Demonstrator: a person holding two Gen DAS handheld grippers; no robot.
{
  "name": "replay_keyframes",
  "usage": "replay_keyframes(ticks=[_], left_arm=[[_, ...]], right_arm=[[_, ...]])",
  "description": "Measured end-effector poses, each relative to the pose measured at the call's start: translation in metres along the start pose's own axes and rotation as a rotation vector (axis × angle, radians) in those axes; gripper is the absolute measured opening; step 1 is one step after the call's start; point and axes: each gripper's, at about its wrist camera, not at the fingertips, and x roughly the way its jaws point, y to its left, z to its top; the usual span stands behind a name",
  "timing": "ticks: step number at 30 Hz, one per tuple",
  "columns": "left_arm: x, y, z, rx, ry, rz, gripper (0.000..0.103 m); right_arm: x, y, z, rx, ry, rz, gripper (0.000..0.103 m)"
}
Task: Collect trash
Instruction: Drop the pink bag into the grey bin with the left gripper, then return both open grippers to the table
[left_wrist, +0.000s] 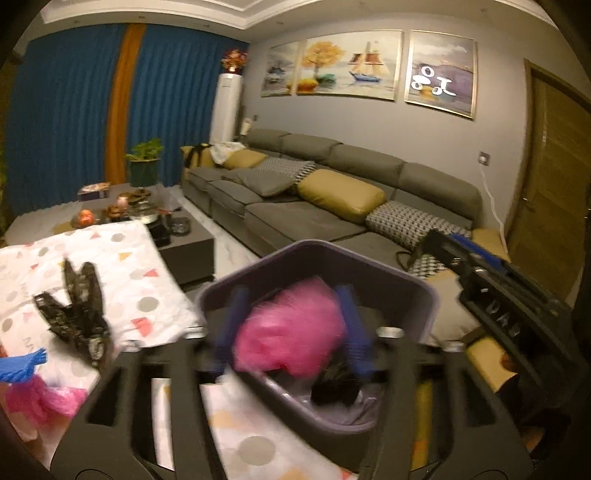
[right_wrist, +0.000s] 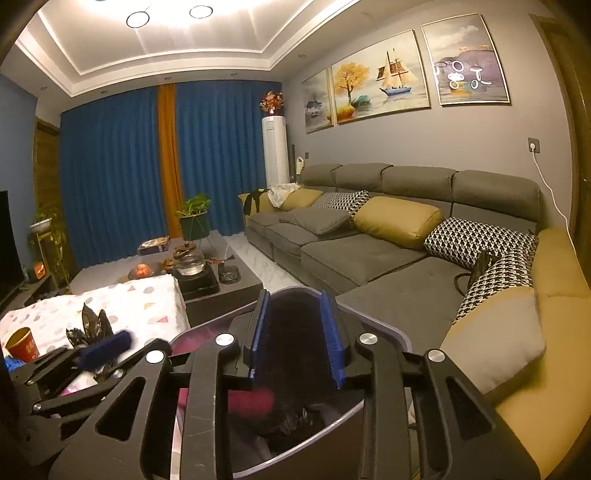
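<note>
- Purple bin (left_wrist: 317, 266) sits beside the tabletop (left_wrist: 122, 280), directly under both tongs.
- Left tongs (left_wrist: 295, 325) apart; blurred pink bag (left_wrist: 291, 332) between the pads, over the bin, contact unclear.
- Right tongs (right_wrist: 297, 343) apart, nothing gripped, above black trash (right_wrist: 295, 421) in bin.
- Black wrapper (left_wrist: 74, 310) on tabletop.

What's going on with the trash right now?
Both grippers, left and right, open over the purple bin. Pink bag dropping in. Black wrapper and red cup left on table. Nothing blocking.
</note>
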Motion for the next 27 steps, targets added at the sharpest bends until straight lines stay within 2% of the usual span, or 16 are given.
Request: replay_keyframes(ticks=[3, 4, 7, 9, 14, 23, 27], left_arm=[[-0.007, 0.009, 0.001, -0.025, -0.014, 0.03, 0.078], [-0.011, 0.012, 0.002, -0.032, -0.02, 0.046, 0.08], [-0.024, 0.016, 0.002, -0.044, -0.035, 0.086, 0.088], [-0.036, 0.018, 0.001, -0.044, -0.044, 0.12, 0.092], [-0.068, 0.022, -0.007, -0.049, -0.05, 0.205, 0.094], [-0.152, 0.04, -0.041, -0.069, -0.078, 0.315, 0.095], [-0.192, 0.057, -0.058, -0.095, -0.09, 0.353, 0.095]], right_arm=[[-0.005, -0.004, 0.001, 0.014, -0.008, -0.008, 0.041], [-0.007, -0.006, 0.001, 0.02, -0.009, -0.007, 0.042], [-0.016, -0.007, 0.0, 0.034, -0.018, -0.003, 0.052], [-0.025, -0.008, -0.001, 0.042, -0.029, 0.001, 0.063], [-0.047, -0.004, -0.006, 0.053, -0.033, 0.024, 0.073], [-0.086, 0.026, -0.028, 0.023, 0.002, 0.106, 0.074], [-0.102, 0.051, -0.039, 0.018, 0.024, 0.182, 0.074]])
